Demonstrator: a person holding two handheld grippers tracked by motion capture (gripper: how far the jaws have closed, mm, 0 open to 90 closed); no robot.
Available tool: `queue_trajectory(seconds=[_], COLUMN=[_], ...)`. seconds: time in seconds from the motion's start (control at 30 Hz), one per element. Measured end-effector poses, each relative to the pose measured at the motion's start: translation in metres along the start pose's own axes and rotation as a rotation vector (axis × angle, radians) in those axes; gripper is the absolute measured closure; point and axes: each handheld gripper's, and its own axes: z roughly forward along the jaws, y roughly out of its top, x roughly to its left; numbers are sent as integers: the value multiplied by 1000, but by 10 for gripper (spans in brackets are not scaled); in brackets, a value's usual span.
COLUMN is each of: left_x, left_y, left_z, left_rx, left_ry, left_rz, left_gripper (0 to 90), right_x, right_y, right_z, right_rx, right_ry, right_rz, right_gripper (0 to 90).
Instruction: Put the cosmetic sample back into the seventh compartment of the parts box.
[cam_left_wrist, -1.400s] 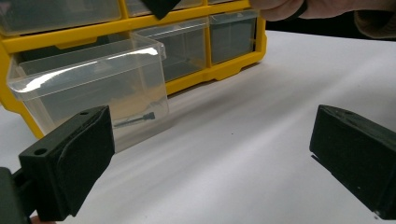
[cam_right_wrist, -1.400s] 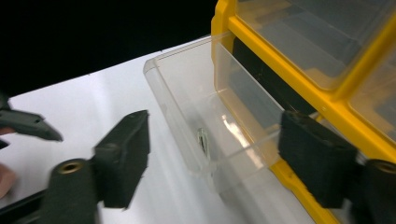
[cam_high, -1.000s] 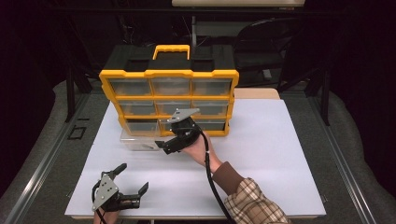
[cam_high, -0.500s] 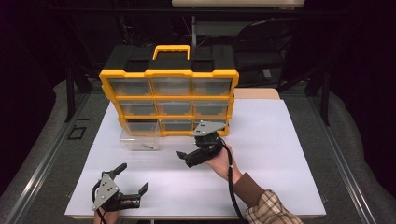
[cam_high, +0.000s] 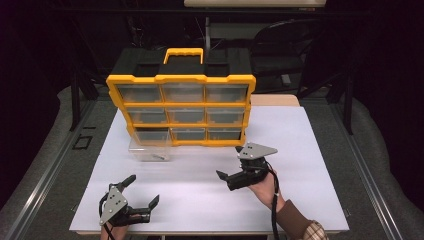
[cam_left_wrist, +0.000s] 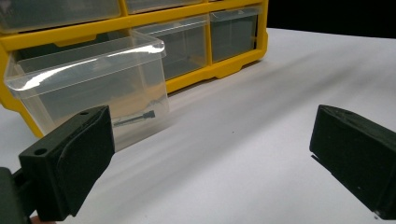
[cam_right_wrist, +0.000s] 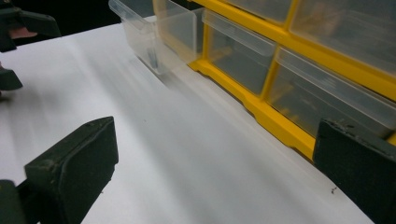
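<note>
We have the yellow cabinet (cam_high: 182, 107) standing at the far side of the white table (cam_high: 300, 150), its black handle frame up top and three rows of three clear drawers facing us. The upper drawers look empty from here, though their fronts are too hazy for us to be sure.

Now to the bottom left slot: its clear drawer (cam_high: 149, 147) is pulled well out, front end resting on the table, back end just at the cabinet's mouth. Inside it we spot one small dark screw (cam_left_wrist: 135, 119) lying flat on the bottom, near the front wall. Nothing else shows in that drawer. In the right gripper view the same drawer (cam_right_wrist: 152, 39) sits at the far end of the cabinet's front, with the closed bottom-row drawers running alongside.

Our right gripper (cam_high: 235, 176) is over the table in front of the cabinet's right end, well apart from the pulled-out drawer. Its jaws have just been opening and now stand wide apart, with only bare table between them.

Our left gripper (cam_high: 142, 197) sits low at the near edge of the table, pointing toward the drawer but a good way short of it. Its jaws are spread wide too, holding nothing.
</note>
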Motion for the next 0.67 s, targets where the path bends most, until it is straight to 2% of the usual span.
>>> queue_trajectory(seconds=[0.07, 0.13, 0.2, 0.27, 0.4, 0.43, 0.47, 0.5, 0.67], left_x=[0, 0, 0, 0, 0, 0, 0, 0, -1], left_y=[0, 0, 0, 0, 0, 0, 0, 0, 0], left_z=[0, 0, 0, 0, 1, 1, 1, 1, 3], left_rx=[-1, 0, 1, 3, 6, 4, 6, 7, 15], left_ry=[0, 0, 0, -1, 1, 0, 1, 1, 1], left_rz=[-2, -1, -2, 3, 3, 0, -1, -1, 5], left_gripper=[0, 0, 0, 0, 0, 0, 0, 0, 0], right_x=[-1, -2, -5, -6, -7, -6, -6, -4, 0], right_y=[-12, -17, -32, -37, -56, -64, -64, -74, -86], right_z=[-11, -15, -25, -28, -40, -46, -46, -51, -58], right_rx=[-2, -7, -9, -7, -14, -16, -16, -15, -27], right_ry=[-30, -36, -64, -71, -118, -133, -133, -159, -181], right_rz=[-2, 3, 15, 24, 28, 42, 42, 41, 53], right_gripper=[0, 0, 0, 0, 0, 0, 0, 0, 0])
